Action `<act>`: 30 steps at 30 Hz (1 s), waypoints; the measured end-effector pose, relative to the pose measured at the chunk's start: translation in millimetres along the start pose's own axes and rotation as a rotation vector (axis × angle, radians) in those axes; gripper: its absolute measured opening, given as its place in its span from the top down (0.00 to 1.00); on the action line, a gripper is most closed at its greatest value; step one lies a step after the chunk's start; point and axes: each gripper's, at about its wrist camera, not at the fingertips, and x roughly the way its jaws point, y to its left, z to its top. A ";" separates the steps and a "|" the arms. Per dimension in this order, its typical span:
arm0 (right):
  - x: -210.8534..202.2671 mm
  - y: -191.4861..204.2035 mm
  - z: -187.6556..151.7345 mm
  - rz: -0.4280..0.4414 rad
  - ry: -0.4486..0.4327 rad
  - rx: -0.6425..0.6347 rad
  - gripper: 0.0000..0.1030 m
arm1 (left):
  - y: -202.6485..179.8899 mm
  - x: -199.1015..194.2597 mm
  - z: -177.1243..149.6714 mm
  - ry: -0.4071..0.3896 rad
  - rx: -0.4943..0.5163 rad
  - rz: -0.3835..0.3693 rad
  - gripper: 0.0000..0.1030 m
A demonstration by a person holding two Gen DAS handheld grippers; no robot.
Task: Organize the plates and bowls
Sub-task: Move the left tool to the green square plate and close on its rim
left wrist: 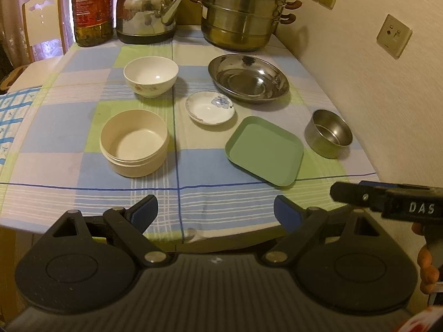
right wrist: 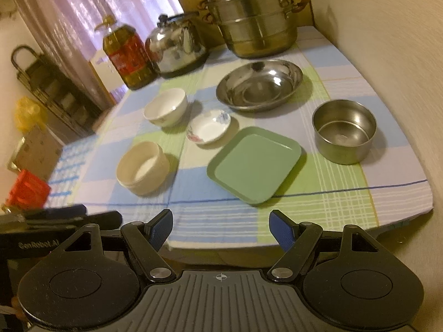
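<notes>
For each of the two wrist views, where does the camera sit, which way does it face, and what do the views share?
Left wrist: behind the open left gripper, at the table's near edge, facing the far pots; the right gripper and a hand show at right.
Right wrist: behind the open right gripper, angled towards the curtain; the left gripper shows at left.
Shared: green tray, steel basin.

white bowl [left wrist: 151, 76] | beige bowl [left wrist: 134, 142] | saucer [left wrist: 210, 107] | green plate [left wrist: 264, 150] | steel basin [left wrist: 248, 77] | steel bowl [left wrist: 328, 137] | upright, apart
</notes>
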 end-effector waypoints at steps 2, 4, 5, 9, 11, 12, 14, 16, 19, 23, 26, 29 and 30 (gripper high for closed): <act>-1.2 -2.8 1.0 -0.007 -0.016 0.006 0.26 | 0.3 1.7 1.4 -0.005 0.003 -0.006 0.13; -1.3 -7.9 1.3 -0.011 -0.028 0.022 0.26 | -1.2 4.8 2.8 -0.011 0.008 -0.012 0.14; -1.1 -11.5 1.4 -0.012 -0.030 0.037 0.26 | -1.9 6.4 3.8 -0.015 0.010 -0.015 0.14; 7.4 -32.7 -0.7 0.009 0.007 0.115 0.26 | -5.3 16.5 8.8 -0.023 0.023 -0.034 0.15; 13.6 -45.0 -3.7 0.002 0.035 0.168 0.26 | -6.7 22.6 11.2 -0.024 0.033 -0.041 0.17; 16.7 -50.9 -4.7 -0.002 0.045 0.188 0.26 | -7.9 27.5 12.3 -0.023 0.043 -0.047 0.17; 22.1 -62.5 -5.3 -0.010 0.055 0.227 0.26 | -9.5 35.6 13.5 -0.015 0.058 -0.052 0.19; 25.3 -75.0 -6.1 -0.016 0.053 0.284 0.26 | -12.2 47.2 15.1 -0.003 0.082 -0.055 0.21; 27.1 -90.2 -7.5 -0.031 0.026 0.354 0.26 | -15.2 65.1 18.3 0.010 0.108 -0.078 0.24; 28.7 -97.7 -6.0 -0.047 -0.047 0.353 0.26 | -18.7 87.1 24.9 0.020 0.134 -0.103 0.34; 36.5 -94.5 -3.3 -0.063 -0.021 0.330 0.26 | -19.6 101.8 30.2 0.025 0.149 -0.112 0.36; 47.7 -92.2 -1.3 -0.062 -0.026 0.333 0.26 | -20.5 115.3 35.8 0.022 0.168 -0.119 0.44; 51.3 -91.6 -0.1 -0.068 -0.027 0.337 0.26 | -20.1 121.1 38.1 0.026 0.172 -0.123 0.45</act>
